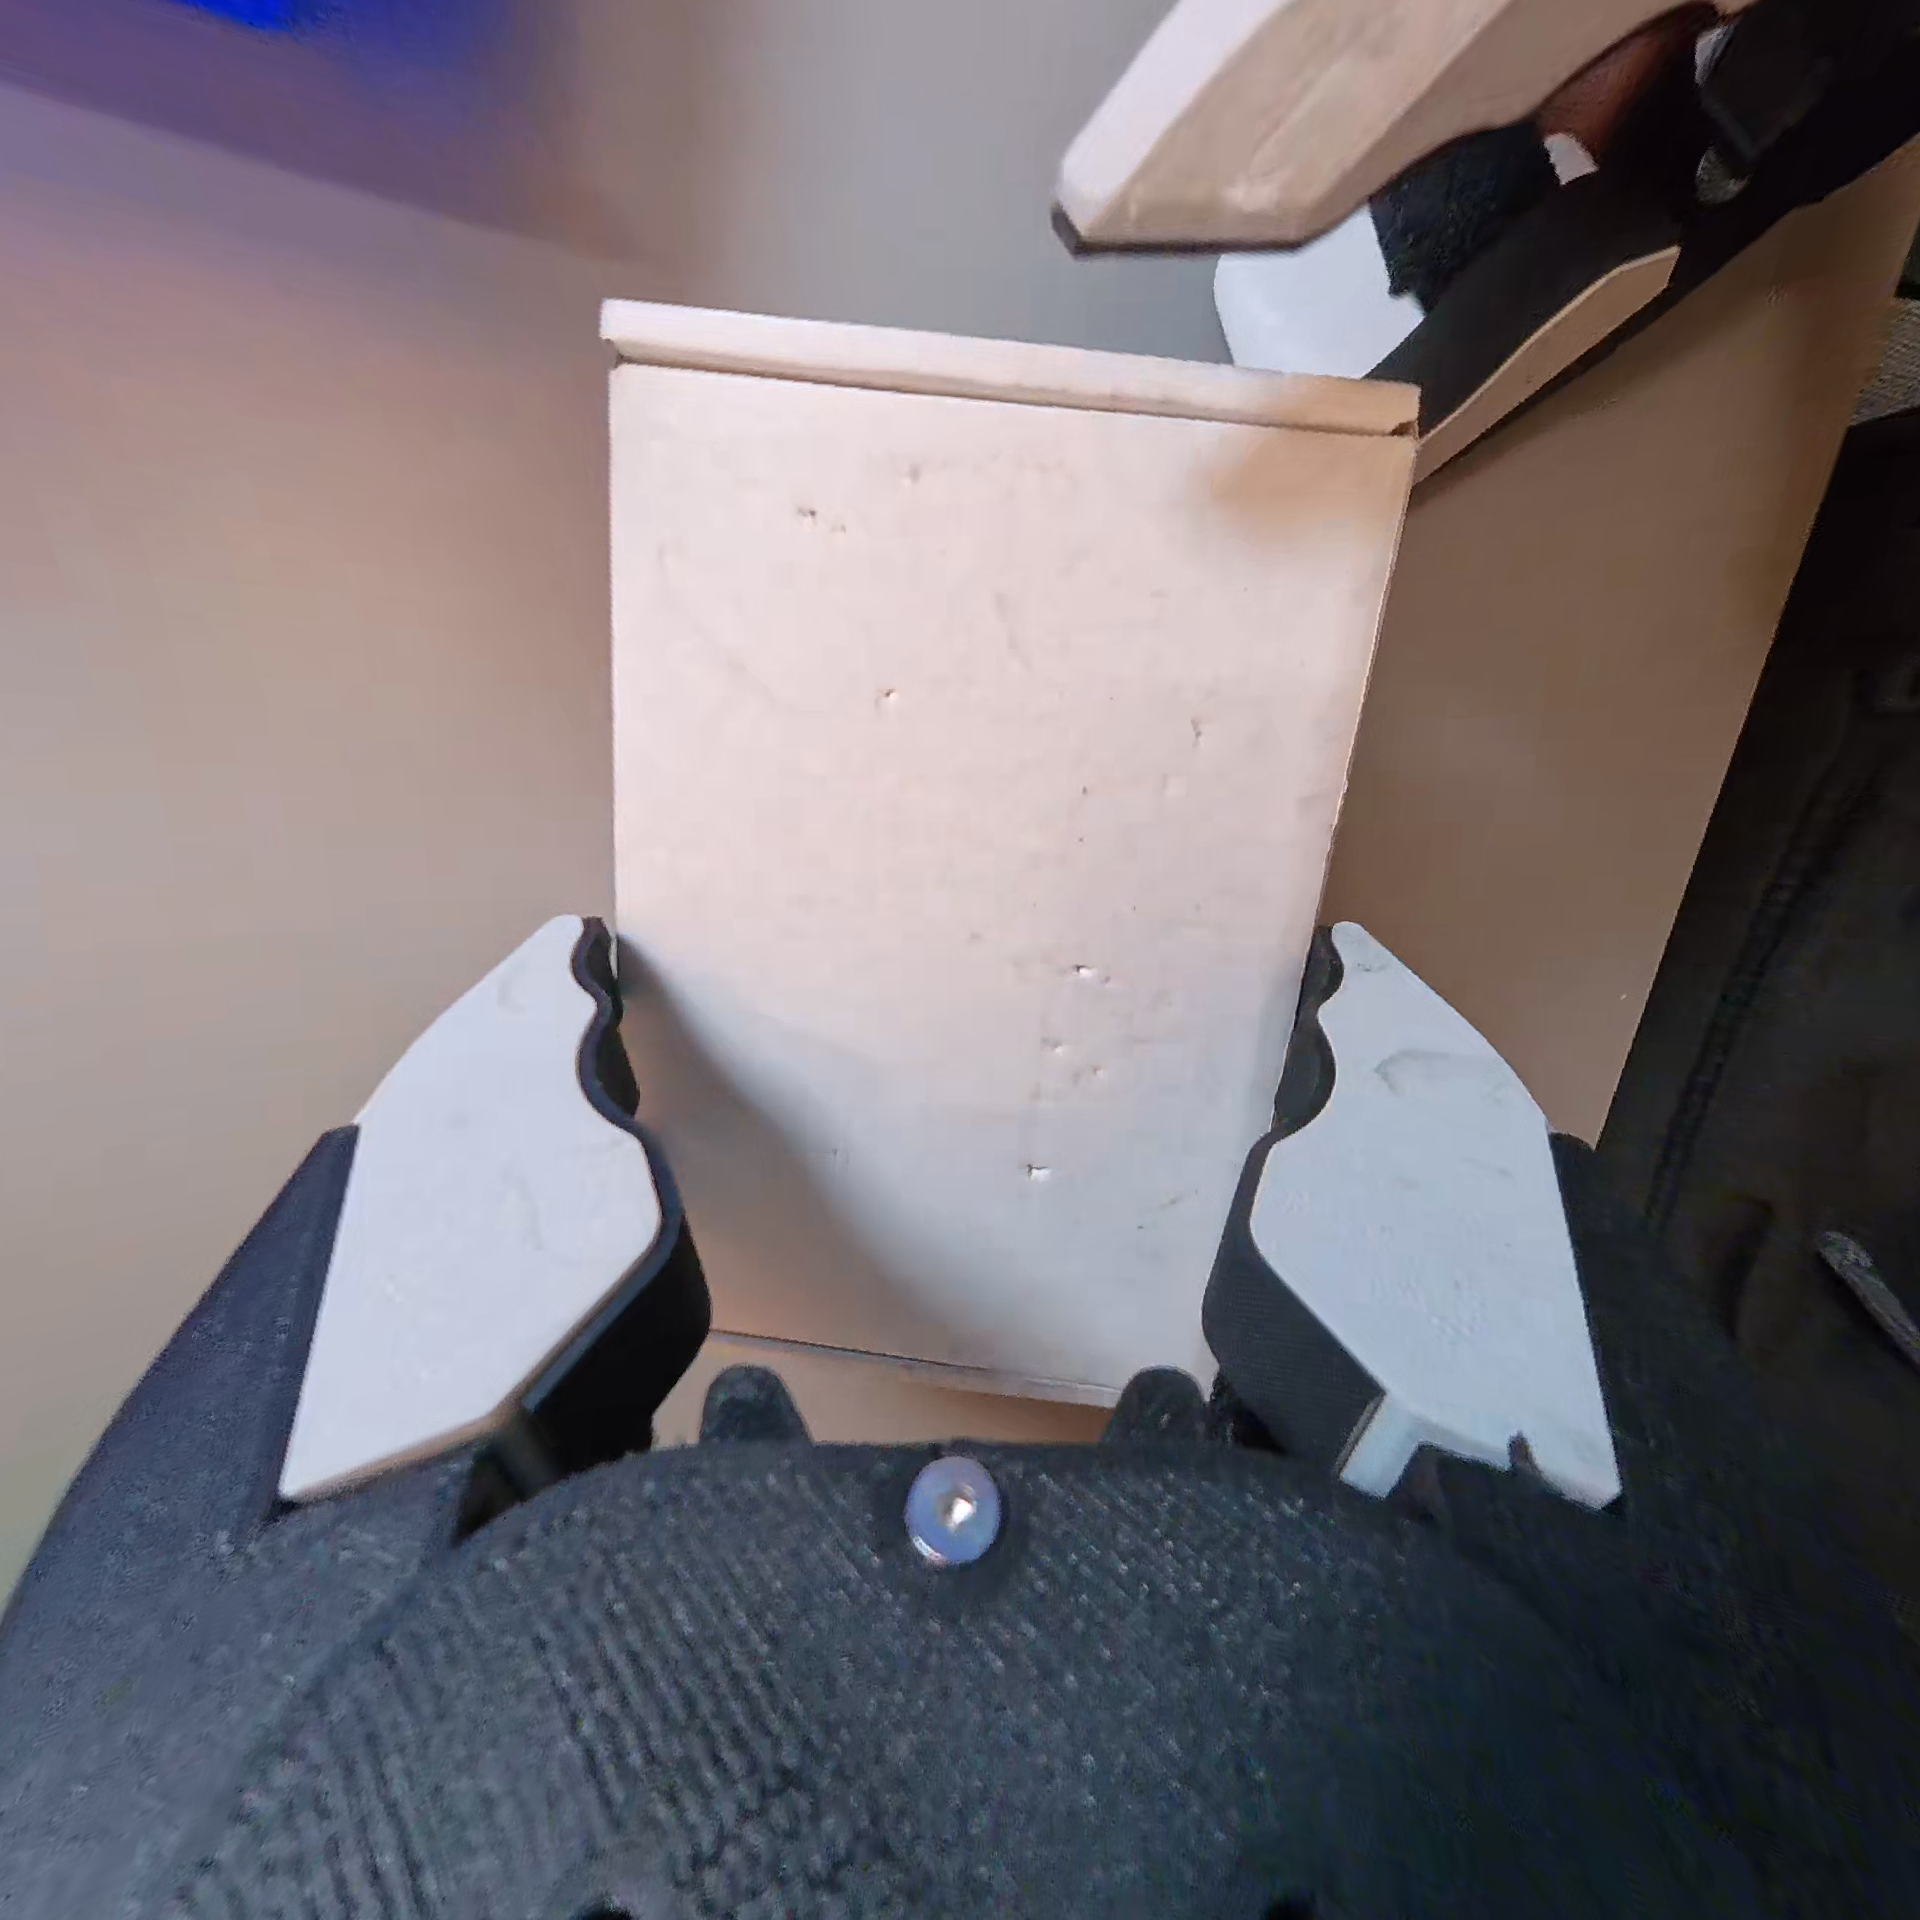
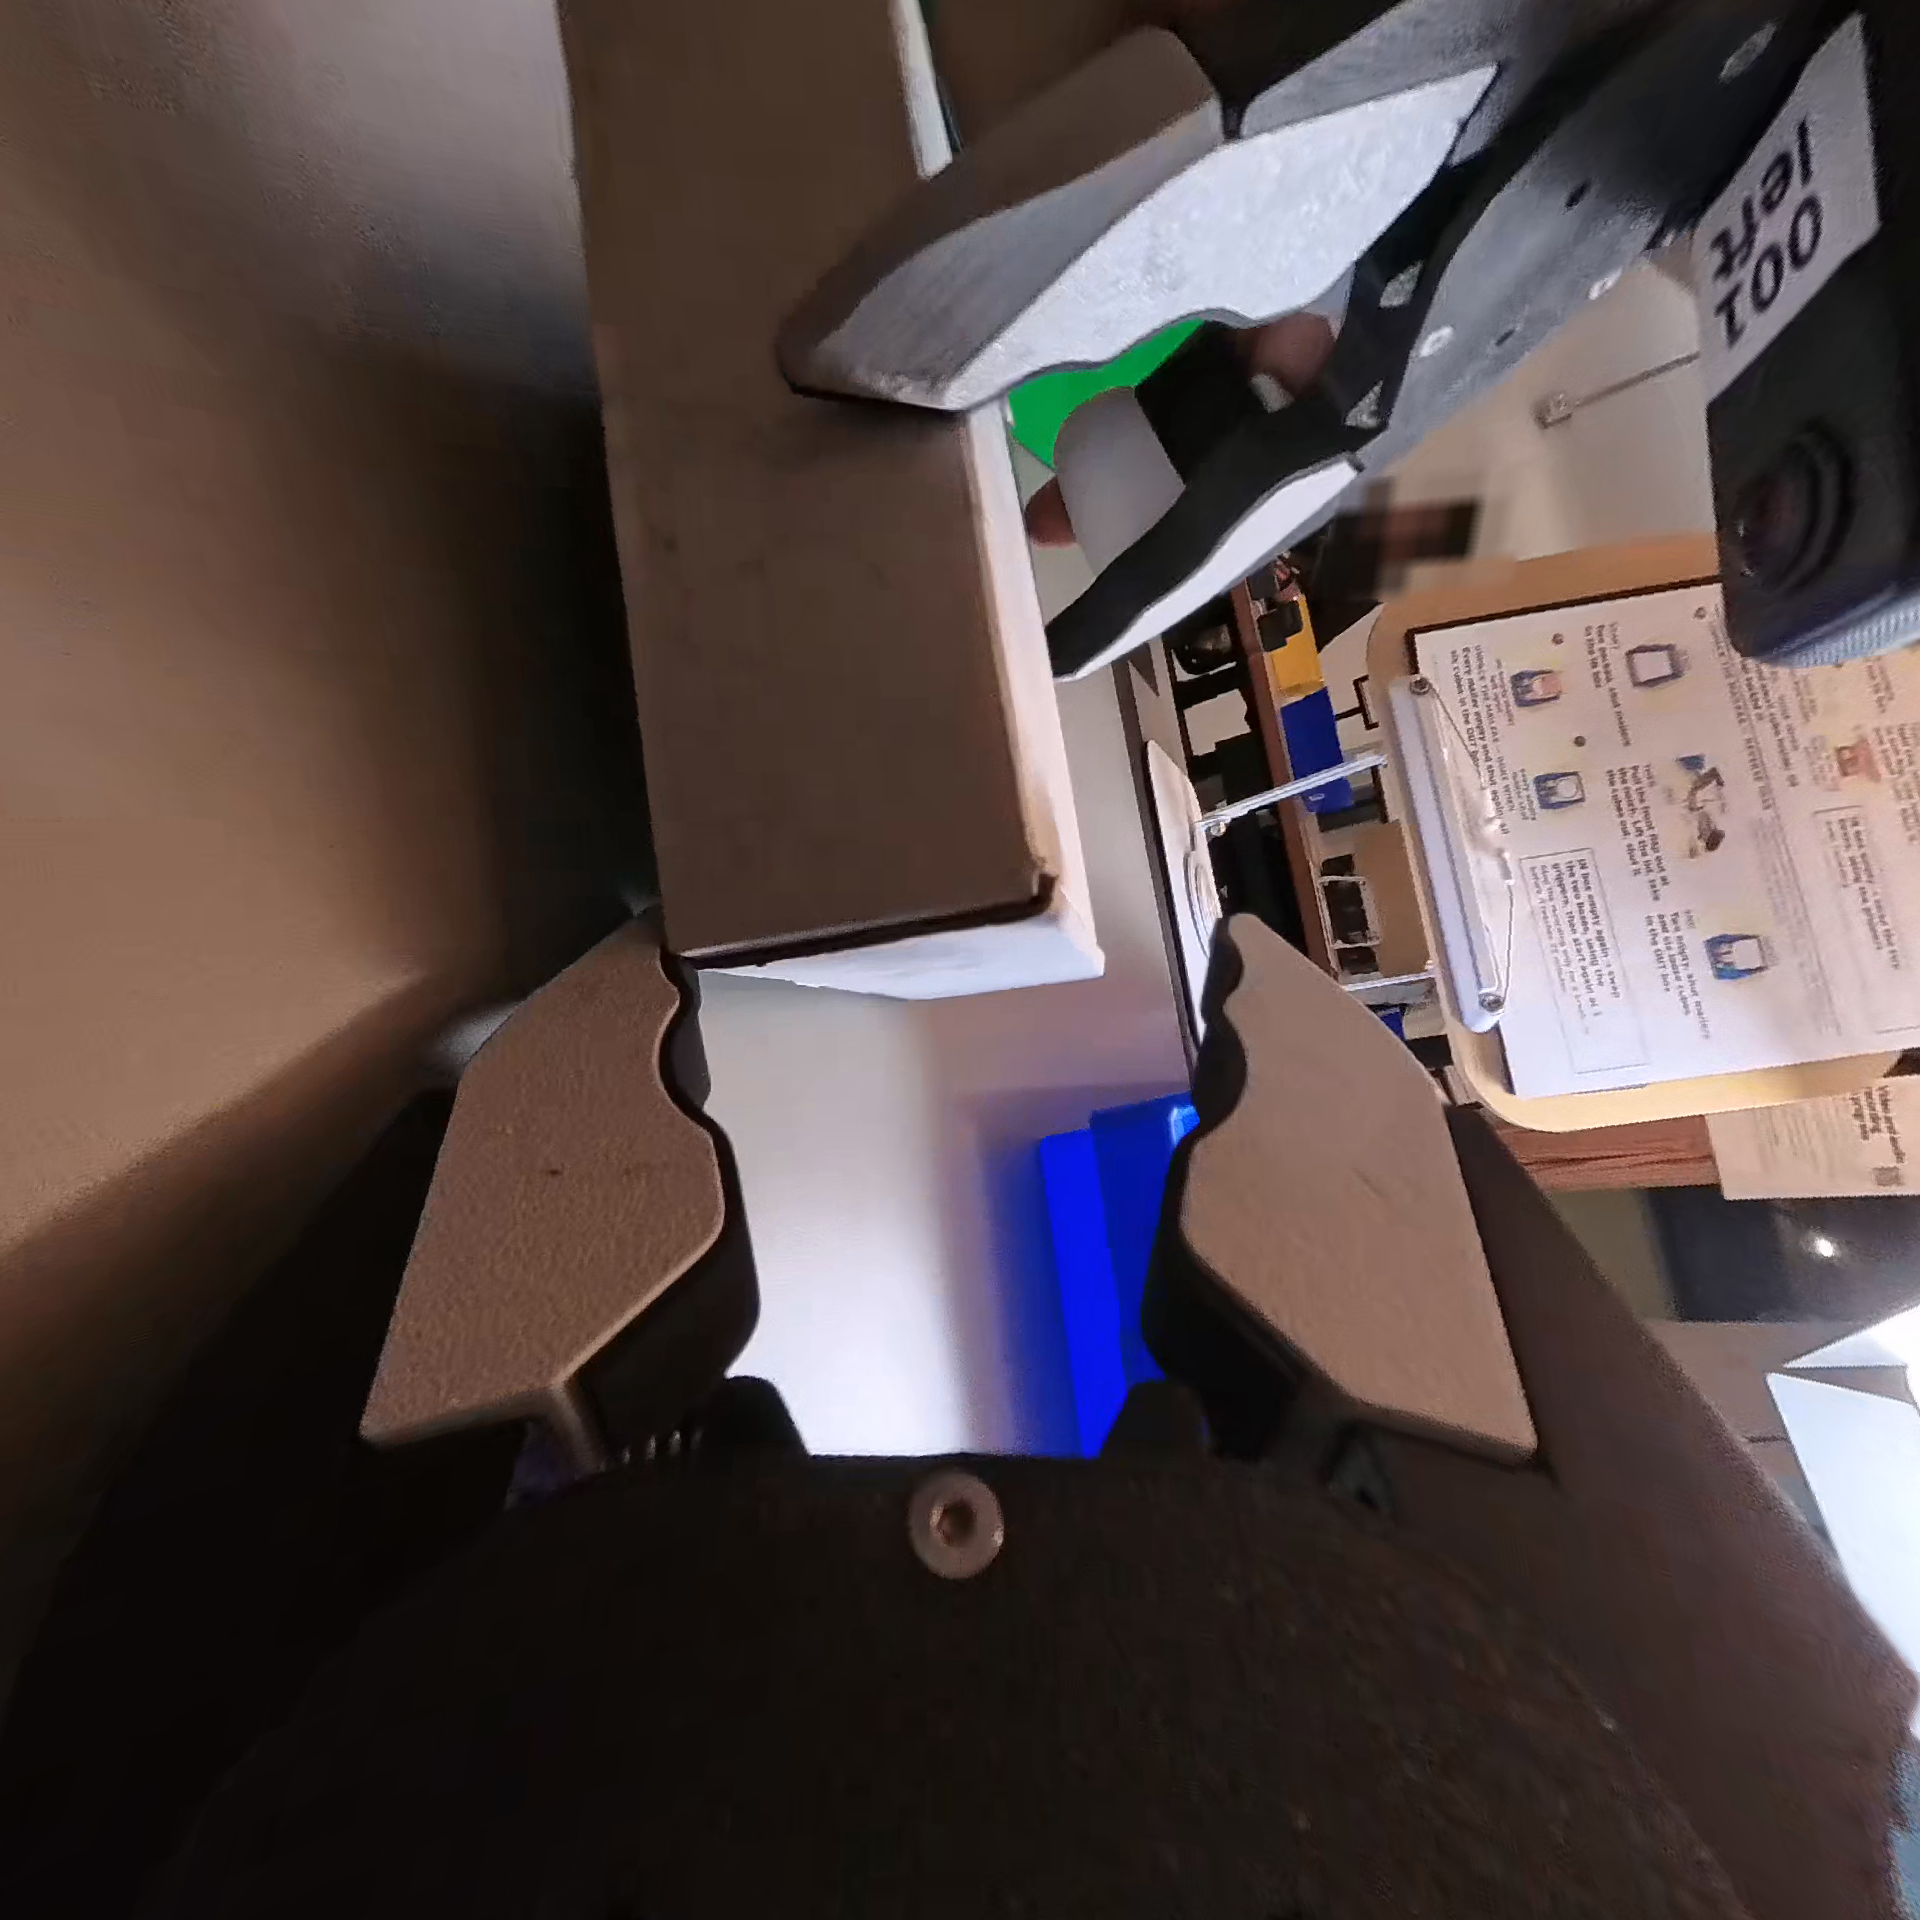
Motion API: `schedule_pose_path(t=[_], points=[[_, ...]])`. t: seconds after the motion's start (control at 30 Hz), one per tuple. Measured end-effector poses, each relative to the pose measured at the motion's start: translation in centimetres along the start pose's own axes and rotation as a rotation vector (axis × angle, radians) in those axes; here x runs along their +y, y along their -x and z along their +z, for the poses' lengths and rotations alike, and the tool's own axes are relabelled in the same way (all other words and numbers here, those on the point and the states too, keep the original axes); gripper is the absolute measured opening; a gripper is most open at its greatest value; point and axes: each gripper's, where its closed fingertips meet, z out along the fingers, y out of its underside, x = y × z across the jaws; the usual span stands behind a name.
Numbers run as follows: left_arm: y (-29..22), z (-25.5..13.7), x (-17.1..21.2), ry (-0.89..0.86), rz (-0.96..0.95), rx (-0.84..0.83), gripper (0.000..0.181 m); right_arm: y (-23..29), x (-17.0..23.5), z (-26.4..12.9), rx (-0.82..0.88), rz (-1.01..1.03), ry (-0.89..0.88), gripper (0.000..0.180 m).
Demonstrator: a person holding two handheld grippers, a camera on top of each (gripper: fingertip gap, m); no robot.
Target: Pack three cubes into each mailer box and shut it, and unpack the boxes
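A white mailer box [image 1: 966, 779] with its lid down fills the middle of the left wrist view. My left gripper [image 1: 961, 956] is shut on it, one finger pressed on each side wall. The right wrist view shows the same box [image 2: 810, 644] on edge, with the left gripper [image 2: 935, 509] clamped across it. My right gripper [image 2: 951, 966] is open and empty just below the box's near corner. Its left fingertip [image 2: 665, 987] is at that corner. One of its fingers [image 1: 1299, 125] shows at the top right of the left wrist view. No cubes are clearly in view.
A tan table surface [image 1: 260, 727] lies under the box. A blue object [image 2: 1101, 1247] sits beyond my right gripper's fingers. A green object [image 2: 1081, 395] shows behind the left gripper. A clipboard with a printed sheet [image 2: 1662, 831] stands at the right. Dark fabric [image 1: 1766, 935] borders the table. The tips of one gripper are about 7 cm away from the tips of the other.
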Motion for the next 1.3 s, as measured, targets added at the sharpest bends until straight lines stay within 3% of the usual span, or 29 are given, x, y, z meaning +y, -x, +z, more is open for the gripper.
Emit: schedule_pose_path(t=[0.3, 0.43, 0.6, 0.67, 0.8, 0.93, 1.07, 1.3], points=[[-0.6, -0.6, -1.3, -0.108, -0.015, 0.115, 0.119, -0.3, -1.9, 0.4, 0.060, -0.062, -0.036, 0.075], [-1.5, -3.0, -1.8, -0.360, 0.099, 0.089, 0.096, -0.7, -1.7, 0.0, 0.011, 0.061, -0.058, 0.074], [-1.6, -7.9, -2.0, -0.856, 0.174, -0.050, 0.087, -1.8, -0.9, -0.6, -0.032, 0.233, -0.093, 0.074], [-1.7, -8.8, -0.9, -0.968, 0.169, -0.112, 0.084, -2.1, -0.9, -0.8, -0.046, 0.278, -0.111, 0.074], [-2.0, -6.9, 1.0, -0.956, 0.194, -0.213, 0.095, -2.6, -0.9, -0.9, -0.068, 0.356, -0.145, 0.074], [-1.8, -4.7, 0.2, -0.929, 0.226, -0.322, 0.099, -2.7, -1.7, -1.0, -0.154, 0.453, -0.195, 0.072], [-0.8, -3.6, -1.2, -0.909, 0.249, -0.458, 0.093, -3.2, -2.6, -1.4, -0.263, 0.599, -0.240, 0.073], [-0.3, -3.4, -1.9, -0.910, 0.245, -0.491, 0.085, -3.7, -2.0, -1.7, -0.338, 0.685, -0.179, 0.072]])
